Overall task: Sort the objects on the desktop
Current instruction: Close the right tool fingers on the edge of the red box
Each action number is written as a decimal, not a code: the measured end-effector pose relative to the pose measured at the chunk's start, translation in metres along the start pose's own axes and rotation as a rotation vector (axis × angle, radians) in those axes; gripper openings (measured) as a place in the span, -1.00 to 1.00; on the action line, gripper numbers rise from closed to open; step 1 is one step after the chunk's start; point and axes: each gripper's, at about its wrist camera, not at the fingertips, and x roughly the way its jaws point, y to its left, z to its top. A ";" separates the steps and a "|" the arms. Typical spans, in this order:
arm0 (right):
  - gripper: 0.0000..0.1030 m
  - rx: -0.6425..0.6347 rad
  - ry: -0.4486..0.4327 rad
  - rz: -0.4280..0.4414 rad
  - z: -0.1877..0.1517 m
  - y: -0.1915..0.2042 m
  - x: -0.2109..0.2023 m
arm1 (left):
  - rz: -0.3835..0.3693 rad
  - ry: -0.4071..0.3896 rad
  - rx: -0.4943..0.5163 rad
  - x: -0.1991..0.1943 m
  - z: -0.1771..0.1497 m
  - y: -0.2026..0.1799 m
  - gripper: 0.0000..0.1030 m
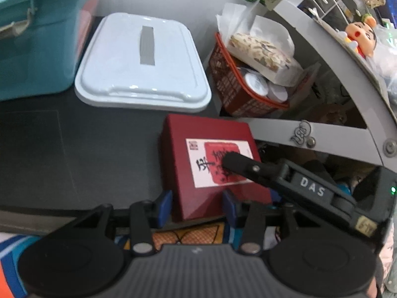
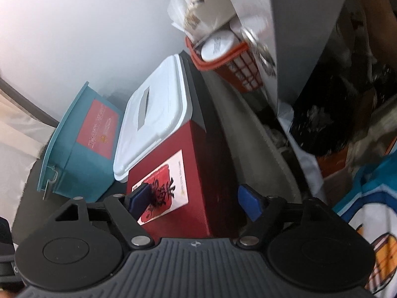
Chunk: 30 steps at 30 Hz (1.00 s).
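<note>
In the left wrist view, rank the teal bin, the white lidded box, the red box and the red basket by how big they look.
1. White lidded box
2. Teal bin, cut off by the frame, so likely bigger in fact
3. Red box and red basket look alike; the red box is nearer the camera, so unranked.

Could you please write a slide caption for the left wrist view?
Both grippers meet at the red box beside a white lidded container.
</note>
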 end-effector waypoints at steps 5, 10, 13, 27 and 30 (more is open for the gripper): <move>0.59 0.016 0.005 0.010 0.000 -0.002 0.002 | -0.017 0.009 -0.011 0.002 -0.002 0.000 -0.06; 0.57 0.070 0.030 0.039 0.002 -0.009 0.005 | -0.024 0.018 0.017 0.003 -0.005 -0.006 -0.04; 0.53 0.046 0.033 0.033 0.002 -0.006 0.002 | -0.039 0.019 0.011 0.002 -0.006 -0.005 -0.04; 0.22 -0.019 0.018 0.069 0.003 -0.003 -0.024 | -0.025 -0.028 -0.023 -0.019 -0.009 0.009 -0.04; 0.17 -0.027 0.012 0.071 0.004 -0.001 -0.029 | 0.003 -0.045 -0.040 -0.023 -0.007 0.014 -0.04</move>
